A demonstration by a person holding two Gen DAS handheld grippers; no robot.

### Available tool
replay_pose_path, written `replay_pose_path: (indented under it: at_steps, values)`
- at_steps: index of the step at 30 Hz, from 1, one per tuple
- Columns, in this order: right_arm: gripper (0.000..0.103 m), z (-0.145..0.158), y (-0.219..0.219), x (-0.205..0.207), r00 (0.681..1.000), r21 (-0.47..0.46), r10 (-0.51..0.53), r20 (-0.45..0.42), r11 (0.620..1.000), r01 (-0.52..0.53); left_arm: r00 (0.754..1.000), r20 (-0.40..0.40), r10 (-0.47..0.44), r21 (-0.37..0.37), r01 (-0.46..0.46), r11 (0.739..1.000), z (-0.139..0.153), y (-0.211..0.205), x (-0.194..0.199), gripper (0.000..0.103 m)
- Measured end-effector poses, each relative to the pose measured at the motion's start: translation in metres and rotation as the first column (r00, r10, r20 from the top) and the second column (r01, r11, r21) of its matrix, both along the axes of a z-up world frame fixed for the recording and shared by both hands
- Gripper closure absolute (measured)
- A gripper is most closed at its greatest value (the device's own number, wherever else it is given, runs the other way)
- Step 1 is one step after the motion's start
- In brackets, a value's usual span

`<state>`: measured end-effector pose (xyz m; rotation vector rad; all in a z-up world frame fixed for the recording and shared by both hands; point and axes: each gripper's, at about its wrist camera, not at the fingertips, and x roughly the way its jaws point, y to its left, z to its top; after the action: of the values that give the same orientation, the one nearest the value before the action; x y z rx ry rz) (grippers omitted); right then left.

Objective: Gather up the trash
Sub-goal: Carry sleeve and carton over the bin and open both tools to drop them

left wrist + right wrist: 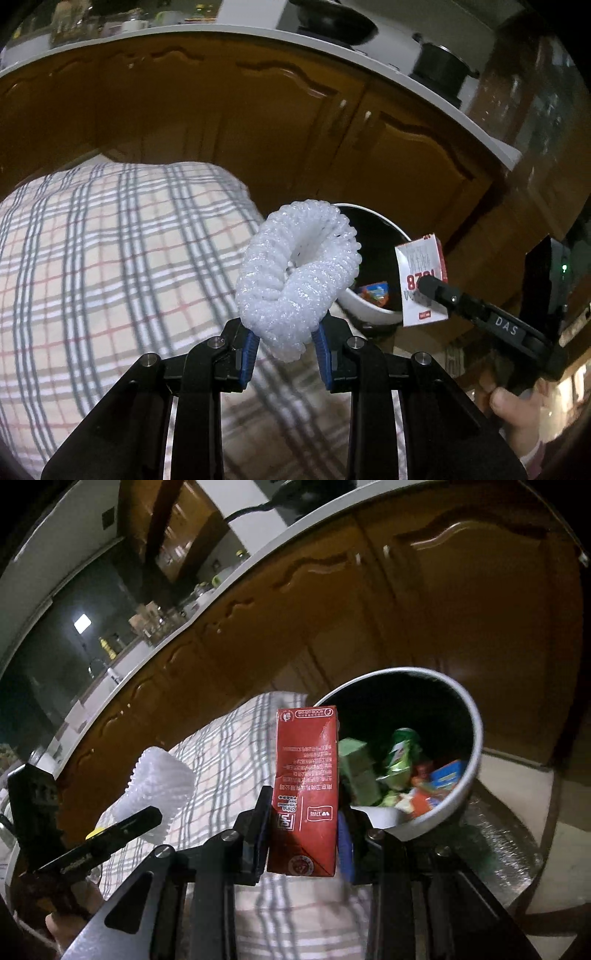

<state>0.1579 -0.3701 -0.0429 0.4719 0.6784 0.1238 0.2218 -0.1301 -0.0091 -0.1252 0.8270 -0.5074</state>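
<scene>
My left gripper (284, 341) is shut on a white foam net sleeve (299, 273) rolled into a ring, held above a plaid tablecloth (110, 266). In the right wrist view that foam sleeve (159, 790) shows at the left in the left gripper (147, 818). My right gripper (304, 834) is shut on a red drink carton (306, 790), upright beside the bin. From the left wrist view the carton (421, 280) shows its white side in the right gripper (424, 286). A white bin with a dark inside (476, 746) holds several wrappers and cartons; its rim (373, 218) lies behind the foam.
Brown cabinet doors (221, 118) under a white counter (258, 31) stand behind the table. Dark pots (439, 70) sit on that counter. A hand (513, 406) holds the right gripper's handle. A shiny floor mat (491, 842) lies under the bin.
</scene>
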Motion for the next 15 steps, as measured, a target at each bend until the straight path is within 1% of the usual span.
replay_pose_path:
  at_steps: [6, 15]
  values:
    - [0.072, 0.0, -0.017, -0.003, 0.999, 0.005, -0.036, 0.011, 0.999, 0.036, 0.999, 0.013, -0.049, 0.024, 0.048, 0.999, 0.004, -0.031, 0.001, 0.078]
    - [0.072, -0.004, -0.038, 0.001, 0.998, 0.004, -0.062, 0.013, 0.998, 0.062, 0.995, 0.008, -0.102, 0.053, 0.101, 0.993, 0.005, -0.07, 0.009, 0.078]
